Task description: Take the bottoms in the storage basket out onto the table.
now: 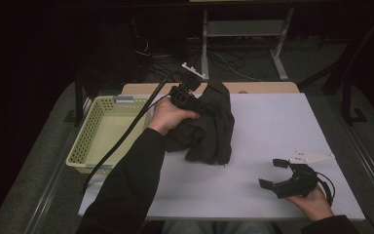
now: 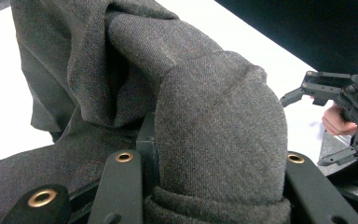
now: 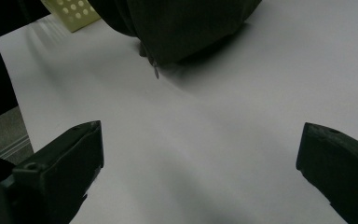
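Your left gripper [image 1: 195,100] is clamped on the dark cloth [image 1: 209,126], lifting it beside the basket [image 1: 85,141]; your right gripper [image 1: 275,174] rests, jaws apart.

Dark grey cloth [image 1: 209,124] — yellow basket [image 1: 90,139]

My left gripper [image 1: 191,95] is black, with a thick black cable [image 1: 126,134] trailing from its body and a pale plate [image 1: 195,69] on top. Brass-ringed screw holes [image 2: 123,157] mark its flat black jaw arms. My right gripper [image 1: 274,174] is also black, carrying a grey three-cornered plate [image 1: 311,156] and a thin looped black cable [image 1: 327,187]; its jaws end in blunt, matte wedge-shaped blocks. I wear a dark long sleeve [image 1: 129,187].
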